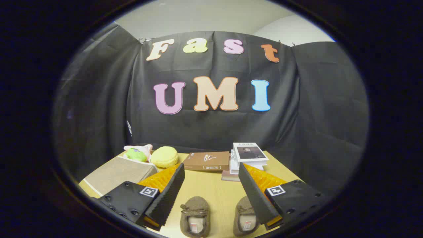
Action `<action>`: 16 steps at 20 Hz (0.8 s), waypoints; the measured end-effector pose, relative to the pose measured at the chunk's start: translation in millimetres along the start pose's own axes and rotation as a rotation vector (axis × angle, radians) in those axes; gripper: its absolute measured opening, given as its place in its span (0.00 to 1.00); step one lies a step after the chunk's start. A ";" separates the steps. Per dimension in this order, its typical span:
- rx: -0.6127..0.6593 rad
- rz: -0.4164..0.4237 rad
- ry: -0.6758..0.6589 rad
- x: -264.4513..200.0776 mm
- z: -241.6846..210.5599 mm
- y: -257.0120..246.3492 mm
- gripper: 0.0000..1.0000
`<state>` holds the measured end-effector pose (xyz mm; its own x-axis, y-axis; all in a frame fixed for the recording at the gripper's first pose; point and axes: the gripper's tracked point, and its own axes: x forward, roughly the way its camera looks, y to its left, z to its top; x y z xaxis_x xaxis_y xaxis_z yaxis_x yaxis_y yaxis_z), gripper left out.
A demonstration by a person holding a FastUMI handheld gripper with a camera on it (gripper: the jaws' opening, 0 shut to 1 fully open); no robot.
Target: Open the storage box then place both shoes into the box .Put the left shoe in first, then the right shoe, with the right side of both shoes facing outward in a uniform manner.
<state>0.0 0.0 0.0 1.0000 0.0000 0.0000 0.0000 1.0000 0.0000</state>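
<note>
The hand-held gripper (211, 185) hangs wide open, empty, above two soft, light shoes (195, 216); pinch the left shoe's heel collar.

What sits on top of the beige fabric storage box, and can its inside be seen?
A green-and-pink plush toy and a round yellow plush rest at the far end of the closed beige fabric storage box. Its lid hides the inside. The gripper has its jaws open.

Table (211, 188) — shoes (195, 216), books (207, 161), box (117, 172)
</note>
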 end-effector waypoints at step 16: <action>0.118 0.028 -0.037 -9.5 5.4 21.2 1.00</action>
<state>-9.5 21.2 5.4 0.9989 0.0260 0.0387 -0.0304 0.9927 0.1169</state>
